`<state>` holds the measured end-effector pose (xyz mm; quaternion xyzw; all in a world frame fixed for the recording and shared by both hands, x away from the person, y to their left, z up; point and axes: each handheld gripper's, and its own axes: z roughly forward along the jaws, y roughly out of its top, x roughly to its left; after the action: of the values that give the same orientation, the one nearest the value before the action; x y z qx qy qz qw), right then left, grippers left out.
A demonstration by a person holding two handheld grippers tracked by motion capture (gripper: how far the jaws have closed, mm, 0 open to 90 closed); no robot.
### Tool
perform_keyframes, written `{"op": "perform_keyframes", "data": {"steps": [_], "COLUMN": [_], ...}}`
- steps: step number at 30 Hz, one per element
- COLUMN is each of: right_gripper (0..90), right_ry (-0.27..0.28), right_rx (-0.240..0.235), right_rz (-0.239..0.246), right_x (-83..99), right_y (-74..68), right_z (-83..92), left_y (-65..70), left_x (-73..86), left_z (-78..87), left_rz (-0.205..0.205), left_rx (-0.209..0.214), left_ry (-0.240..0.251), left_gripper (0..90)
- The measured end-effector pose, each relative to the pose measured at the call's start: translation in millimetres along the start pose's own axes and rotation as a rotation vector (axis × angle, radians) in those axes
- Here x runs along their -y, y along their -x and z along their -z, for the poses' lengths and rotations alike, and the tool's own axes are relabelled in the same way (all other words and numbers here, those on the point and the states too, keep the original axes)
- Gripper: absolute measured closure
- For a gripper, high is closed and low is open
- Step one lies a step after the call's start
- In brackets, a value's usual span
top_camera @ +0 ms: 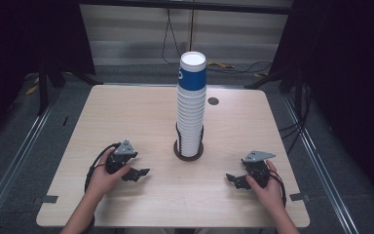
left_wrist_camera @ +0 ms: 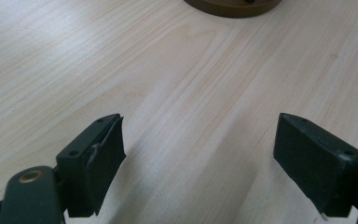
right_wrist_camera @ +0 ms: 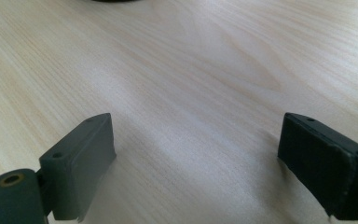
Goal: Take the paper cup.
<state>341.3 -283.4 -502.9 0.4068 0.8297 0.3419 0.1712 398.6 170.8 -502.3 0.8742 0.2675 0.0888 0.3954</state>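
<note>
A tall stack of paper cups [top_camera: 191,114] stands upright near the middle of the worktop [top_camera: 126,112], a little closer to the far edge than to the near one. The cups are white, and the top one has a blue band around it. The foot of the stack sits in a round dark brown base [top_camera: 188,152], and thin black bars of this base rise beside the lowest cups. A small dark round disc [top_camera: 213,101] lies in the worktop surface behind the stack, toward the far right corner.

The left gripper [top_camera: 139,172] rests low over the worktop near the near left corner, held by the person's left hand [top_camera: 106,174], and it points toward the middle. In the left gripper view its jaws stand wide apart with only bare wood between them, so it is released, and the edge of the brown base [left_wrist_camera: 233,7] shows at the top.

The right gripper [top_camera: 234,179] rests near the near right corner in the right hand [top_camera: 267,187], also pointing inward. Its jaws are spread wide in the right gripper view, with nothing between them. Both grippers are well apart from the stack, one on each side of it.
</note>
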Motion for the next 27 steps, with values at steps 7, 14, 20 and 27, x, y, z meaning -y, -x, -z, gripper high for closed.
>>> {"op": "perform_keyframes", "data": {"steps": [7,14,20,27], "right_gripper": [10.1,12.4,12.5,12.8], "right_ry": [0.000,-0.014,0.032,0.052], "right_rx": [0.000,-0.059,-0.099,-0.110], "right_rz": [0.000,0.021,-0.019,-0.016], "right_x": [0.2,3.4,-3.8,-19.7], "right_y": [0.0,3.6,-0.1,-5.7], "right_z": [0.4,9.0,18.3,27.4], "left_y": [2.6,2.7,3.3,3.3], "left_x": [-1.4,-2.8,-9.7,-11.3], "left_z": [-3.2,-10.9,-12.0,-10.4], "left_rz": [0.000,-0.001,-0.001,-0.007], "left_rx": [0.016,0.030,0.041,0.059], "left_ry": [-0.020,-0.025,-0.016,-0.017], "left_gripper": [16.2,16.2,16.2,16.2]}}
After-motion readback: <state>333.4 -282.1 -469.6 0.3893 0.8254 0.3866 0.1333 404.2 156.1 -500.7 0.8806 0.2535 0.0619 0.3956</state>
